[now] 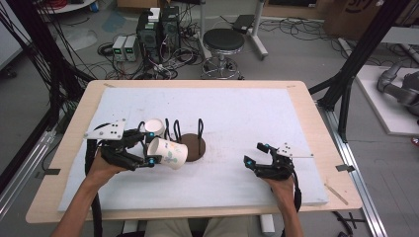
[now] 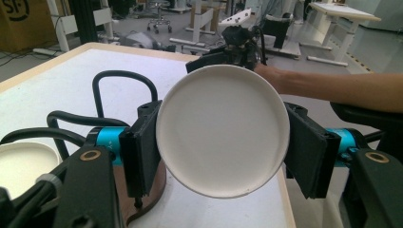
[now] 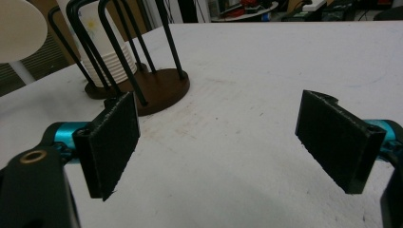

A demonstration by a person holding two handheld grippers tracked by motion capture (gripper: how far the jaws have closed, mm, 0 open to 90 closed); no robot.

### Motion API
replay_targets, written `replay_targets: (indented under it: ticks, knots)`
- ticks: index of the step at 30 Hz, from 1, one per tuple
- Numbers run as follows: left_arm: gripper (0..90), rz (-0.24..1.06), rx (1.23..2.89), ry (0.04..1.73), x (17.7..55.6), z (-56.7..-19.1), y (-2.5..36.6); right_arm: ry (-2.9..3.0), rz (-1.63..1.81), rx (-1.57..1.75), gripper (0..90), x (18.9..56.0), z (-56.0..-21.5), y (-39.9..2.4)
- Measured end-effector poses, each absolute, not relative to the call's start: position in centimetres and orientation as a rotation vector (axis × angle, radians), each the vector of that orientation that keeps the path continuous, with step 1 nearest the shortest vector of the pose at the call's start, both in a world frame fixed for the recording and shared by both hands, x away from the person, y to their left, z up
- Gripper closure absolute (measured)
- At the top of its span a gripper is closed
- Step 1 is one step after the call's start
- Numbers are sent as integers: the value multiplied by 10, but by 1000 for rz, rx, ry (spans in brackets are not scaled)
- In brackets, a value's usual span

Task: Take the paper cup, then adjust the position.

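Note:
My left gripper (image 1: 150,148) is shut on a white paper cup (image 1: 170,154) with a faint print, held on its side just above the board. In the left gripper view, the cup's round base (image 2: 222,130) faces the camera, and both pads (image 2: 142,147) press its sides. Just behind it stands a black wire rack on brown bases (image 1: 193,147) with a stack of white cups (image 1: 154,127) inside; the right gripper view shows this stack (image 3: 107,61) too. My right gripper (image 1: 255,154) rests open on the board at the right, with nothing between its pads (image 3: 111,142).
A white board (image 1: 237,113) covers most of the wooden table (image 1: 321,148). Beyond the far edge are a black stool (image 1: 225,42), computer boxes (image 1: 158,29) and floor cables. Black frame posts (image 1: 360,54) stand at the sides.

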State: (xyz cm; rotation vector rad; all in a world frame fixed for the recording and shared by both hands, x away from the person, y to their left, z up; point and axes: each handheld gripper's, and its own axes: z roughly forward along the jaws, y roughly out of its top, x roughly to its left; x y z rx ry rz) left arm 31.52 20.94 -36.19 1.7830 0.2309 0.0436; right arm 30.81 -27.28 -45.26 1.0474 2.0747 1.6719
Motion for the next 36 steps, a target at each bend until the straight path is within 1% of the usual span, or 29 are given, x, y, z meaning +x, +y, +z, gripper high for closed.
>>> replay_targets:
  ticks: [22,36]
  knots:
    - [353,52,1788,235,315,-362,210,2075,1682,1021,151,307,-451,-273]
    - [353,49,1786,230,314,-361,207,2094,1731,887,150,307,-423,-267]
